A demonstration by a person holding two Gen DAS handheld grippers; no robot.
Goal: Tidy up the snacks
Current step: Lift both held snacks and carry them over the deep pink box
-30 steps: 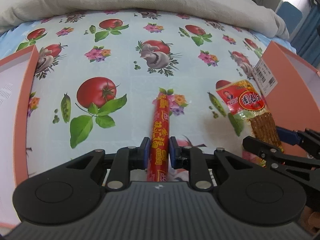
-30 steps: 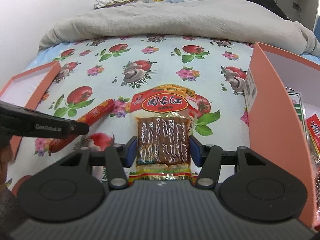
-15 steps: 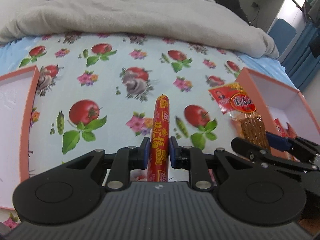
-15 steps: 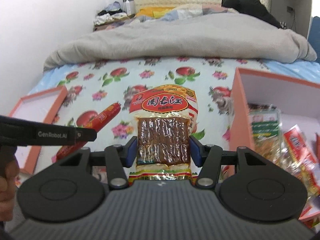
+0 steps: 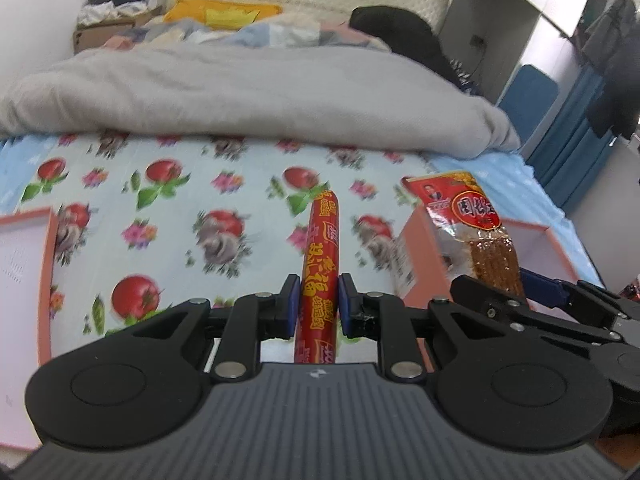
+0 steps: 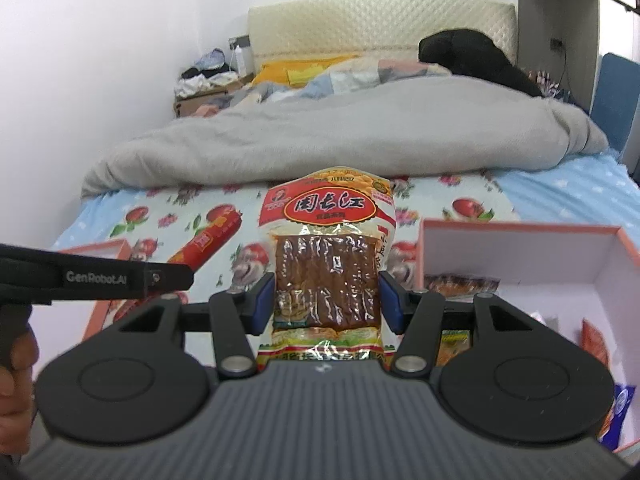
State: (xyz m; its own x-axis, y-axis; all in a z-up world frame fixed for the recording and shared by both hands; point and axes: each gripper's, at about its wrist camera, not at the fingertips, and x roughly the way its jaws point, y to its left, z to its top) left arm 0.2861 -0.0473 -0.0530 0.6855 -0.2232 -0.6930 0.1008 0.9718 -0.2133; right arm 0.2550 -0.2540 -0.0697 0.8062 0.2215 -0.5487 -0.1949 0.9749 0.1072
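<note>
You are carrying both snacks above the floral cloth (image 5: 120,184): left gripper (image 5: 318,306) clamping the red sausage stick (image 5: 322,256), right gripper (image 6: 327,300) clamping the clear-windowed packet of brown strips (image 6: 328,264). Next, I judge, lowering them into the orange-walled box (image 6: 520,256).

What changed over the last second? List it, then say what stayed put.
Both grippers rose off the tomato-print cloth: the left gripper lifted the red sausage, the right gripper lifted the brown snack packet, now beside the orange box. Both grips stayed clamped; nothing was released.
</note>
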